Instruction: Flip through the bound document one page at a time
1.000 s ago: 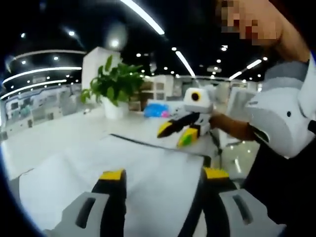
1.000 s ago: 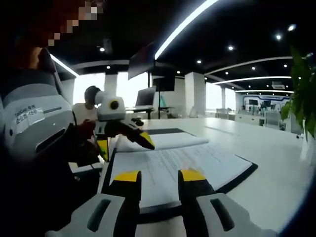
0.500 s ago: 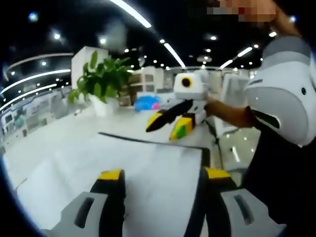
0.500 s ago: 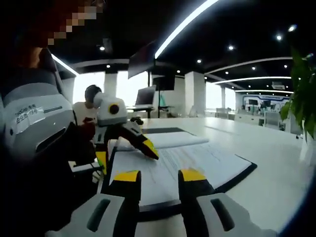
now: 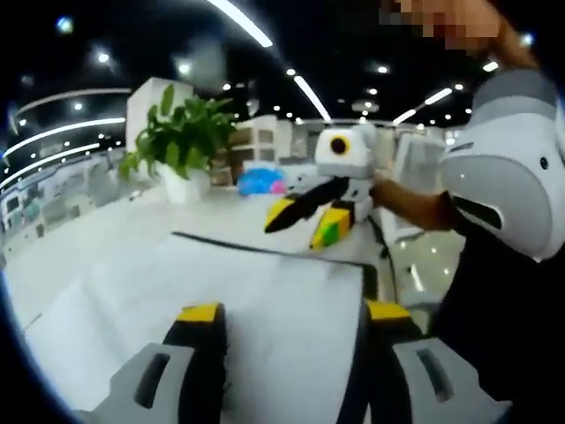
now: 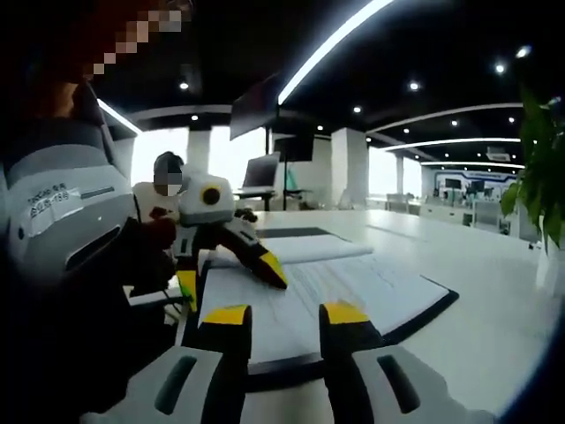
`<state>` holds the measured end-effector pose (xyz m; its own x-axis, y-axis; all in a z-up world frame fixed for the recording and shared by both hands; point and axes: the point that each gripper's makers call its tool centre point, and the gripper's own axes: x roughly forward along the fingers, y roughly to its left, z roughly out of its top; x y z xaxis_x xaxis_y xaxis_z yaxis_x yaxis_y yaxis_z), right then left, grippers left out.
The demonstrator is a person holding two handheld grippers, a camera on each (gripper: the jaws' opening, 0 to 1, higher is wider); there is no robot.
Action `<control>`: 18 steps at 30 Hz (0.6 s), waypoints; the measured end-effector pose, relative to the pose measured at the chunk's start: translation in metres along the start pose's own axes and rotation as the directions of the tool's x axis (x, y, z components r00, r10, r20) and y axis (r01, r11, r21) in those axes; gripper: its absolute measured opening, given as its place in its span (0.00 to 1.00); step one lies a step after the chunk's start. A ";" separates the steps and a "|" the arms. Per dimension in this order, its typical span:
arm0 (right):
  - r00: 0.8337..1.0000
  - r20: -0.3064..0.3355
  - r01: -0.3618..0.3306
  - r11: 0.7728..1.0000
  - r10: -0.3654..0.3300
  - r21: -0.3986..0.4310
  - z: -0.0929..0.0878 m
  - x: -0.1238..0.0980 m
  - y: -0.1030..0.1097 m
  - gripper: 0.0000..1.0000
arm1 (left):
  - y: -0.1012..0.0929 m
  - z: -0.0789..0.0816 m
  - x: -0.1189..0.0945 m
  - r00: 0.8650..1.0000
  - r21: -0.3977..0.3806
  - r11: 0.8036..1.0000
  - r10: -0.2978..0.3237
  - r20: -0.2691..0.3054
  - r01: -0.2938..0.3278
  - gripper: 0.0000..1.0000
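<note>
One white table (image 6: 494, 265) w/ open document (image 6: 353, 291); potted plant (image 5: 181, 141); office bkgd.

Dark ceiling with light strips (image 6: 335, 40), white table (image 6: 494, 265), potted plant (image 5: 181, 141).

At the left of the right gripper view, a small white label (image 6: 55, 201) sits on the grey-and-white sleeve (image 6: 66, 221), its print too small to read. Faint text lines on the open document (image 6: 353, 287) are unreadable too.
</note>
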<state>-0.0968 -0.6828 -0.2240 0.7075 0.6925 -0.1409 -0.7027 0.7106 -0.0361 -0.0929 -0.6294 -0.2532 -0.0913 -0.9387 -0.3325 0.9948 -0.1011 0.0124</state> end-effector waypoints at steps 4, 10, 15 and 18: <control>1.000 0.000 0.002 1.000 -0.002 0.000 0.000 0.000 -0.001 0.33 | -0.001 0.000 0.001 1.000 -0.002 1.000 -0.007 0.000 0.007 0.62; 1.000 0.000 0.002 1.000 -0.002 -0.002 -0.001 -0.001 0.000 0.33 | 0.000 -0.001 0.002 1.000 -0.010 1.000 -0.010 0.001 0.010 0.62; 1.000 -0.004 0.001 1.000 -0.001 -0.004 -0.003 -0.002 0.000 0.33 | 0.001 -0.001 0.001 1.000 -0.021 1.000 -0.015 0.006 0.015 0.61; 1.000 -0.010 -0.003 1.000 0.003 -0.010 -0.004 -0.003 0.000 0.34 | 0.003 -0.001 -0.001 1.000 -0.023 1.000 -0.009 0.006 0.009 0.61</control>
<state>-0.0998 -0.6853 -0.2273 0.7045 0.6935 -0.1506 -0.7057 0.7071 -0.0451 -0.0898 -0.6285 -0.2539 -0.1003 -0.9396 -0.3273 0.9947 -0.1020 -0.0121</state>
